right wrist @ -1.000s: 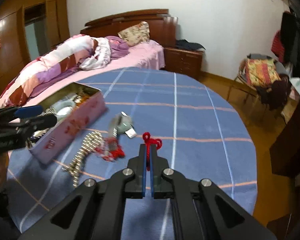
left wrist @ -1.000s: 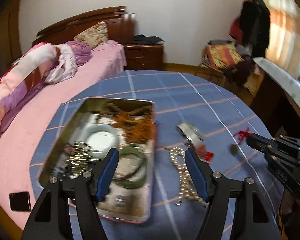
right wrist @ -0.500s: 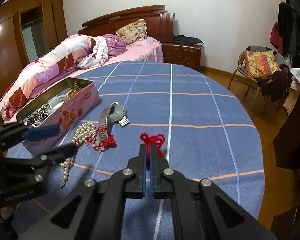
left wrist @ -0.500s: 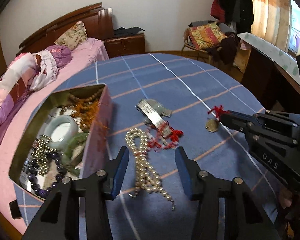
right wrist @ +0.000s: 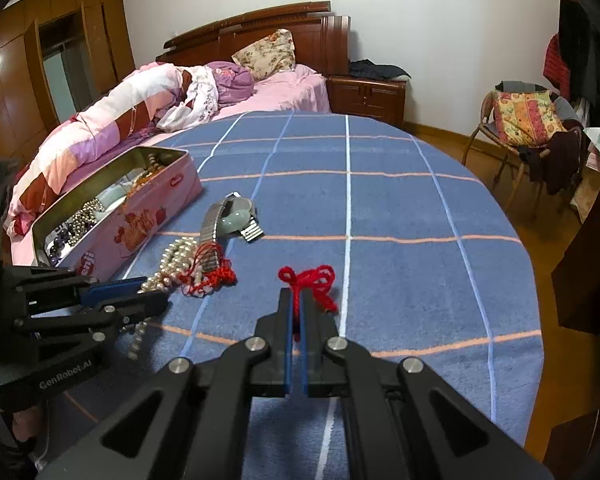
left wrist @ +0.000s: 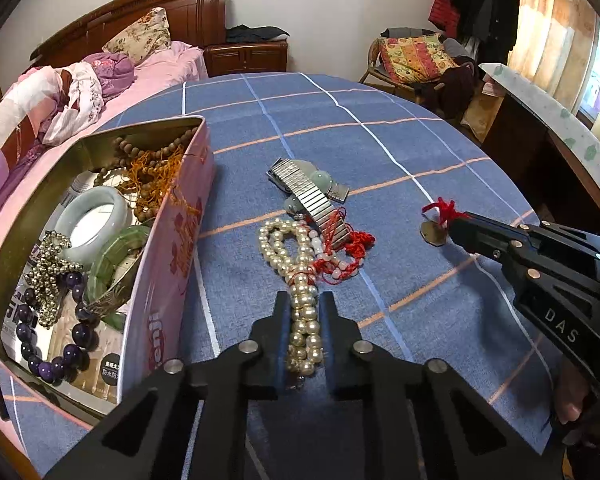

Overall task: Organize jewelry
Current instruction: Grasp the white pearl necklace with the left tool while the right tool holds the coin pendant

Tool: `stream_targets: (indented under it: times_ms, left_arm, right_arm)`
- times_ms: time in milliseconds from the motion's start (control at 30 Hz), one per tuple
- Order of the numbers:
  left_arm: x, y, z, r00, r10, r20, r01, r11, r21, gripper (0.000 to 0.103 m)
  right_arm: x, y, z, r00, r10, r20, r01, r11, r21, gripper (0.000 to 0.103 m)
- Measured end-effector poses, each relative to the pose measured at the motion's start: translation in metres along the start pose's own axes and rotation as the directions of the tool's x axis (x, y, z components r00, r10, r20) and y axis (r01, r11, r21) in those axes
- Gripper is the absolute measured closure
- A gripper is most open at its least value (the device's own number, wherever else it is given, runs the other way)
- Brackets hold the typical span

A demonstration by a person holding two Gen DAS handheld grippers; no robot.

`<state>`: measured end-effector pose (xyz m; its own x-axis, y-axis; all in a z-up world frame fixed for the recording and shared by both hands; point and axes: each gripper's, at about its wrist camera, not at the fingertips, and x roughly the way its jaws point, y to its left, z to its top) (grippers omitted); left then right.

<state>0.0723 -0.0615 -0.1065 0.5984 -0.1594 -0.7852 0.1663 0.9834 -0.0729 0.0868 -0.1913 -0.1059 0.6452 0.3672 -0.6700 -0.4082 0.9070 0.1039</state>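
A pearl necklace lies on the blue checked tablecloth, tangled with a red beaded cord and a metal watch band over a jade piece. My left gripper is closing, and its pads press the near end of the pearls. To the right, my right gripper is shut on a red knotted cord; a bronze pendant hangs from it just above the cloth. The open pink tin on the left holds bangles and bead strings.
The table's rim curves close on the right, with a dark cabinet and a chair piled with clothes beyond it. A bed with pink sheets runs along the far left side behind the tin.
My left gripper swung from over the tin rightward and down to the pearl necklace, and its wide jaws came together on the strand. The right gripper stayed put with the red cord.
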Motion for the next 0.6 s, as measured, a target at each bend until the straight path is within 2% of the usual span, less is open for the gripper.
stream_targets:
  times_ms: [33, 367, 600]
  left_arm:
    - [-0.003, -0.001, 0.0, 1.0, 0.004, 0.012, -0.004, 1.0, 0.004, 0.097]
    - [-0.031, 0.002, -0.003, 0.991, 0.033, 0.128, -0.037, 0.999, 0.03, 0.097]
    - [-0.045, 0.004, 0.001, 0.977, 0.052, 0.208, -0.058, 0.998, 0.021, 0.098]
  right_arm:
    - [0.0, 0.0, 0.0, 1.0, 0.0, 0.002, 0.0, 1.0, -0.001, 0.098]
    - [-0.006, 0.003, 0.0, 0.999, -0.006, 0.042, 0.007, 1.0, -0.007, 0.098]
    - [-0.009, 0.005, 0.0, 0.997, -0.01, 0.07, 0.011, 1.0, -0.012, 0.098]
